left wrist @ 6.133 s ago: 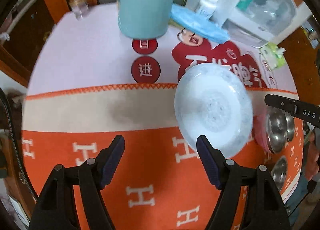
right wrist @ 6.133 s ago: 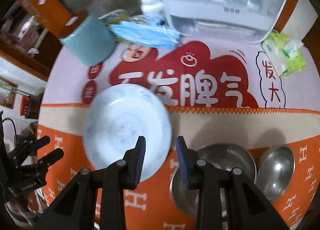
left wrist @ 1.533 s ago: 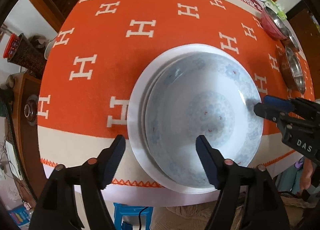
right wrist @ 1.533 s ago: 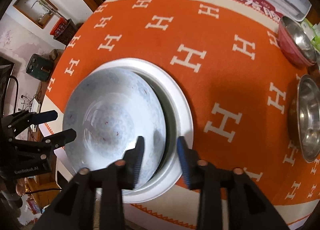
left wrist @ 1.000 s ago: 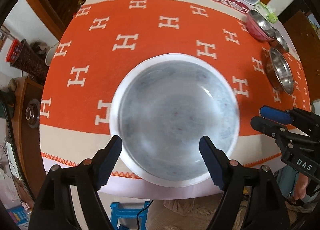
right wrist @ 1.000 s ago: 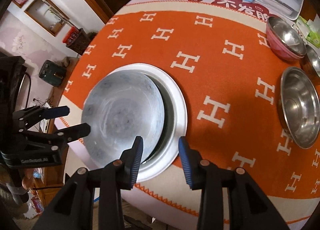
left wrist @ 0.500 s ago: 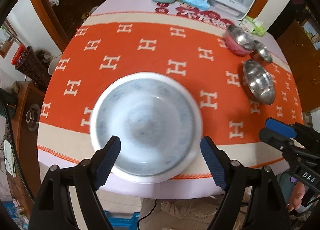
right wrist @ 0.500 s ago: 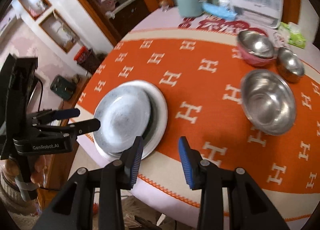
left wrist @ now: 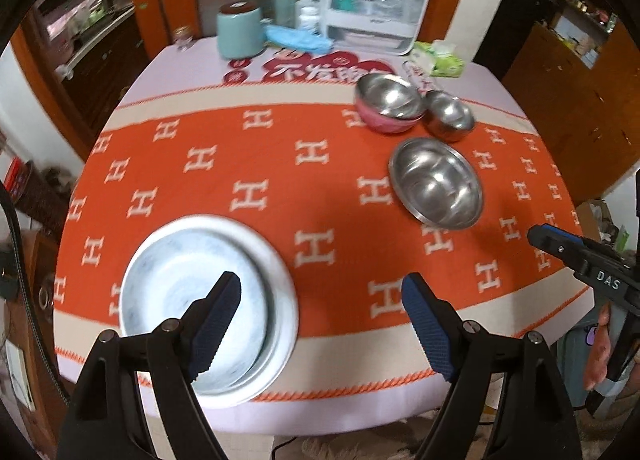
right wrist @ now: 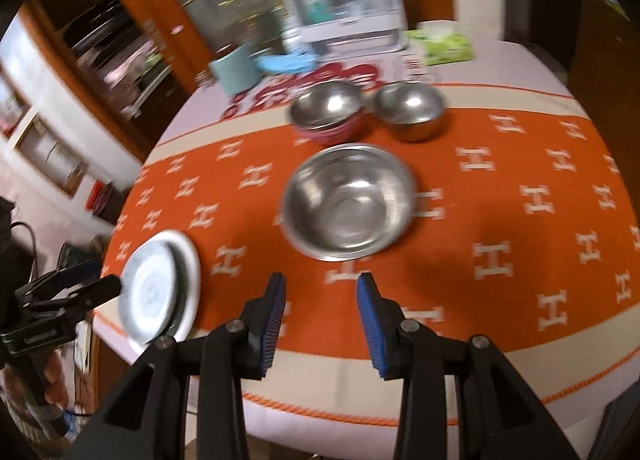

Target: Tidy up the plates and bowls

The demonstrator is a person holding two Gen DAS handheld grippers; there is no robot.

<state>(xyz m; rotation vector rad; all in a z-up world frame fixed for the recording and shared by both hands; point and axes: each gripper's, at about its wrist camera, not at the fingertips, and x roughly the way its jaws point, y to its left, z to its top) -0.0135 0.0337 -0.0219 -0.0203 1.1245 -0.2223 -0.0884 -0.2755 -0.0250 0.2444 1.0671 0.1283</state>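
- The table [left wrist: 280, 164] carries an orange cloth patterned with white H letters; wooden cabinets and a white countertop appliance [left wrist: 376, 0] stand behind it.
- The patterned plate [left wrist: 188, 296] now rests inside the larger white plate [left wrist: 282, 288] near the table's front-left edge. A moment ago my hand-held grippers hung close over this stack; both have since pulled up and back, so the plate stacking looks finished.
- My left hand-held gripper [left wrist: 320, 312] stands wide open and holds nothing.
- My right hand-held gripper [right wrist: 320, 320] is partly open and empty, facing the large steel bowl [right wrist: 348, 202].
- Judgement: the bowls come next. The large steel bowl, the small steel bowl [right wrist: 410, 110] and the steel bowl nested in a pink bowl [right wrist: 328, 112] sit loose at the right.
- Motion blur softens the right wrist view. The left fingertip [left wrist: 218, 312] covers part of the patterned plate, and whether the stack sits centred cannot be confirmed.
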